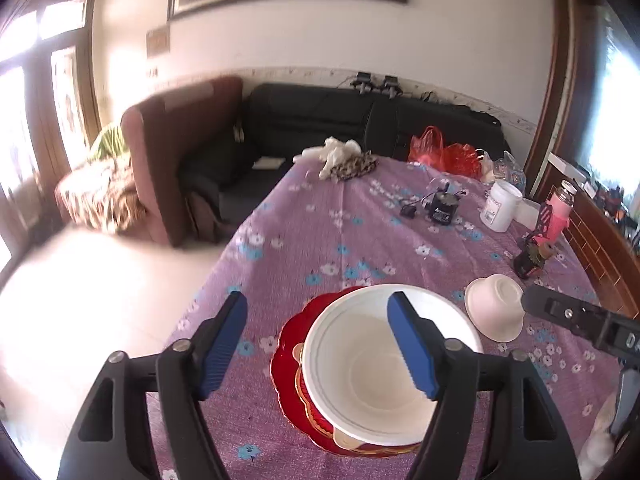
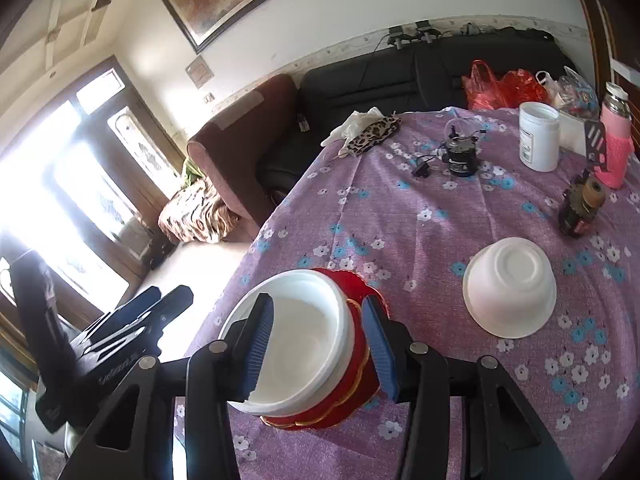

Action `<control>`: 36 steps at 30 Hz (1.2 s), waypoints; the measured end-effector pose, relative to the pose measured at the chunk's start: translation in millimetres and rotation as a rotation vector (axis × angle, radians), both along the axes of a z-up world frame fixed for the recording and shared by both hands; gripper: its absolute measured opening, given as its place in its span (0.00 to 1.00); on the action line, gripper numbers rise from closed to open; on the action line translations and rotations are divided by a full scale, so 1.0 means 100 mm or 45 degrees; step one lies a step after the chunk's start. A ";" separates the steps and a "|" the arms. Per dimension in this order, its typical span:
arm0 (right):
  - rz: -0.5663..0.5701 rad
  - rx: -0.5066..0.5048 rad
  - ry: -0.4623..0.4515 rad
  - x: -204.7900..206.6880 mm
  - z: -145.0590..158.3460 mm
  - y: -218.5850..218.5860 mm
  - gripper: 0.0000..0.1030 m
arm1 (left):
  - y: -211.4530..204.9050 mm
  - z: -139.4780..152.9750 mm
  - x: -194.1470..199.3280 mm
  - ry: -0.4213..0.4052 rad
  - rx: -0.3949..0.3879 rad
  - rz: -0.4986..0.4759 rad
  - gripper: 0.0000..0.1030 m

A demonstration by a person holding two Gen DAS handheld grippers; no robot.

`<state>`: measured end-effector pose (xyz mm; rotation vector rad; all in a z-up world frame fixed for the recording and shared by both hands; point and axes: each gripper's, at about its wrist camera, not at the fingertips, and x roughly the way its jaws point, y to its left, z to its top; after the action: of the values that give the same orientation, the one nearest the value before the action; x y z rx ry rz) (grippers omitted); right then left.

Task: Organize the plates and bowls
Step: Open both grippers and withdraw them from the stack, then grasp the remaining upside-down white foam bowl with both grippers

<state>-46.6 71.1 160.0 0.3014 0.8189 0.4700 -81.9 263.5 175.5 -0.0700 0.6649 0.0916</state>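
A white bowl (image 1: 384, 364) sits upright on a red scalloped plate (image 1: 288, 364) near the front of the purple flowered table (image 1: 320, 220). My left gripper (image 1: 319, 298) hovers over them, open, with nothing between its pads. In the right wrist view the same white bowl (image 2: 296, 344) and red plate (image 2: 356, 392) lie under my right gripper (image 2: 317, 301). It is open: one pad hangs over the bowl's inside, the other outside the plate's edge. A smaller white bowl (image 2: 510, 286) lies upside down to the right, also in the left wrist view (image 1: 496, 306), beside one of the right gripper's fingers (image 1: 560, 312).
Further back stand a white jar (image 2: 538, 140), a pink bottle (image 2: 616, 148), a small black device with cables (image 2: 462, 156), a dark bottle on its side (image 2: 580, 208), red bags (image 2: 500, 88) and a leopard-print cloth (image 2: 372, 132). The table's left edge drops to the floor; sofas stand behind.
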 end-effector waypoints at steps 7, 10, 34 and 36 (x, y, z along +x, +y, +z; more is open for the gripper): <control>-0.090 0.044 0.015 -0.13 -0.08 -0.46 0.51 | -0.52 0.18 -0.30 -0.123 0.160 -0.076 0.79; -0.143 0.078 0.025 -0.19 -0.14 -0.71 0.54 | -0.75 0.21 -0.37 -0.149 0.216 -0.119 0.81; -0.432 0.222 0.180 -0.11 -0.85 -2.26 0.61 | -2.19 -0.37 0.30 0.163 0.094 -0.408 0.83; -0.442 0.236 0.201 -0.04 -0.94 -2.30 0.60 | -2.21 -0.46 0.48 0.221 -0.020 -0.405 0.83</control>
<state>-51.0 -159.0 66.4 0.6471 0.8562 0.1970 -34.0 42.6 129.0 0.0294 0.8424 -0.2161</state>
